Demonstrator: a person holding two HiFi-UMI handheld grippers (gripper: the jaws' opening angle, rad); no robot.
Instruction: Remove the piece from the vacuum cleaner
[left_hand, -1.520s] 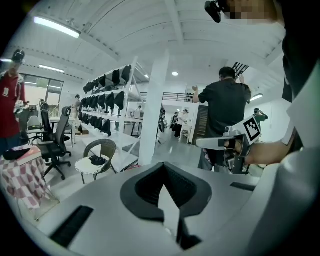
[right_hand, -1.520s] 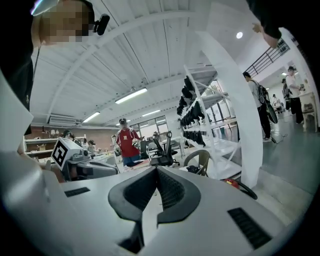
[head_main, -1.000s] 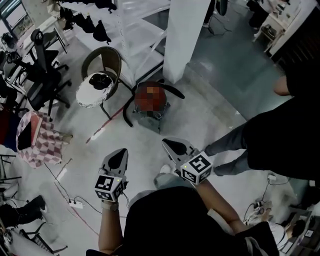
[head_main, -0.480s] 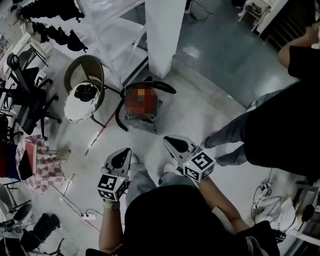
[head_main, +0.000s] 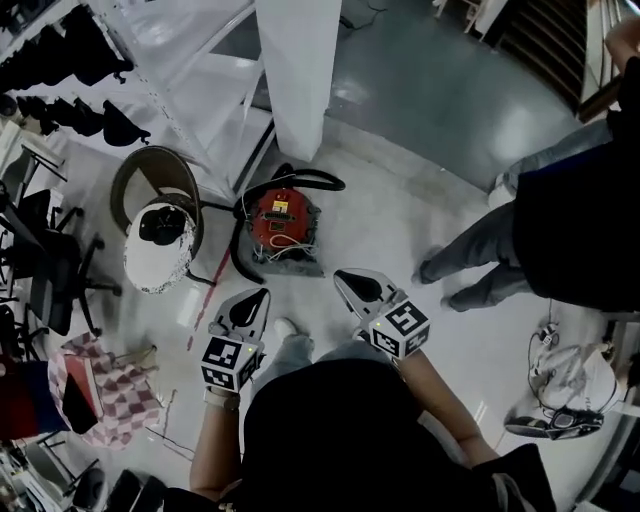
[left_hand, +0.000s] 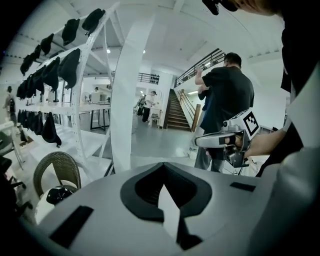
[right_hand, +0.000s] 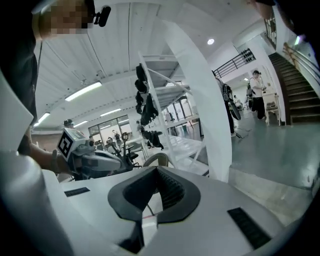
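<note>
The red vacuum cleaner (head_main: 281, 222) sits on the pale floor by the foot of a white pillar (head_main: 293, 70). Its black hose (head_main: 240, 245) loops round its left side and back. My left gripper (head_main: 261, 293) is held in the air short of the vacuum and slightly to its left, shut and empty. My right gripper (head_main: 339, 274) hangs just right of the vacuum, also shut with nothing in it. In the left gripper view my left gripper (left_hand: 162, 165) faces the pillar, with the right gripper (left_hand: 220, 141) alongside. In the right gripper view my right gripper (right_hand: 157, 169) shows the left gripper (right_hand: 95, 160) beside it.
A wicker chair (head_main: 150, 175) holding a white and black helmet (head_main: 158, 243) stands left of the vacuum. Another person (head_main: 545, 220) stands to the right. A white rack (head_main: 190, 60) with dark items is behind, a checkered bag (head_main: 105, 390) at lower left, cables (head_main: 565, 390) at right.
The head view has drawn closer to the vacuum cleaner, which now lies nearer both grippers. Both grippers stay shut and keep their places in front of the body.
</note>
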